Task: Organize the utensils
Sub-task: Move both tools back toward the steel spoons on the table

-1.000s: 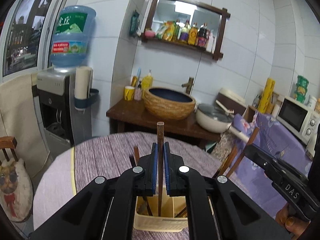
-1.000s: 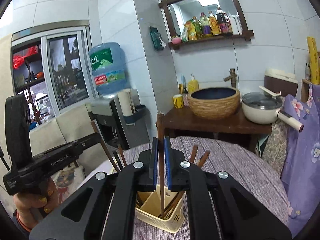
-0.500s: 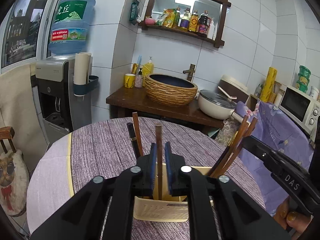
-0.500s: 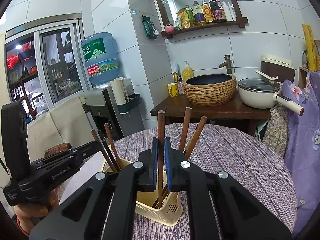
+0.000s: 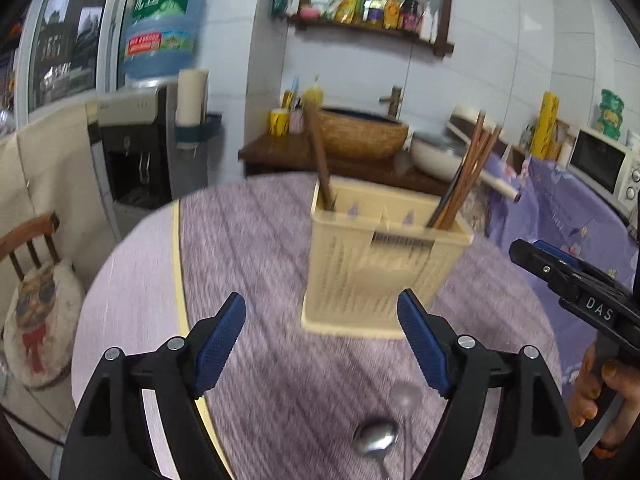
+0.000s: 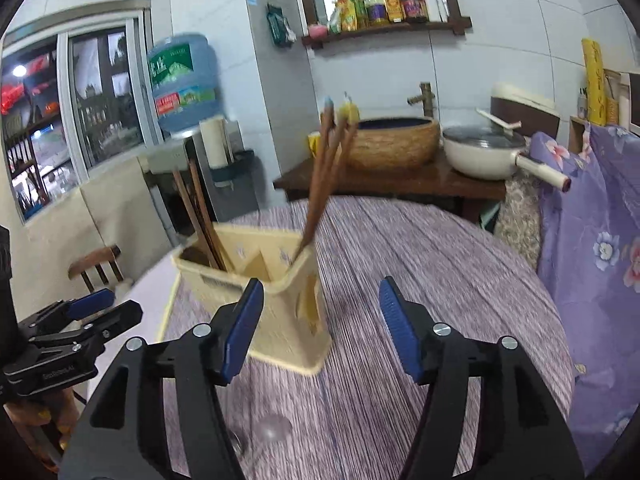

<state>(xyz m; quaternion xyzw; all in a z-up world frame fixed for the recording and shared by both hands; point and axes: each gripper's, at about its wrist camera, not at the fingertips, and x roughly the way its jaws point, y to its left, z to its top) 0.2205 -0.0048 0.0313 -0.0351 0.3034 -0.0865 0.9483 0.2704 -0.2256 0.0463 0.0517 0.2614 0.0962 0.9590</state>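
Observation:
A cream plastic utensil holder (image 5: 380,272) (image 6: 288,320) stands on the round table's purple striped cloth (image 5: 260,240). Brown chopsticks lean in its left compartment (image 5: 320,160) (image 6: 200,216) and several in its right one (image 5: 464,176) (image 6: 324,176). Two metal spoons (image 5: 376,440) lie on the cloth in front of the holder, just below my left gripper (image 5: 320,300). Its jaws are opening wide, with nothing gripped. My right gripper (image 6: 320,284) is also opening and empty, near the holder's right side. Each gripper shows in the other's view, the right (image 5: 560,268) and the left (image 6: 92,312).
Beyond the table are a water dispenser (image 5: 160,120), a wooden sideboard (image 6: 392,184) with a woven basin and a white pan (image 6: 484,152), and a microwave (image 5: 604,168). A chair with a cat cushion (image 5: 40,320) stands left. Purple floral fabric (image 6: 592,240) hangs right.
Both grippers were shut on a chopstick above the holder. Now both have opened, the chopsticks stand in the holder, and both grippers have pulled back and sunk toward the table.

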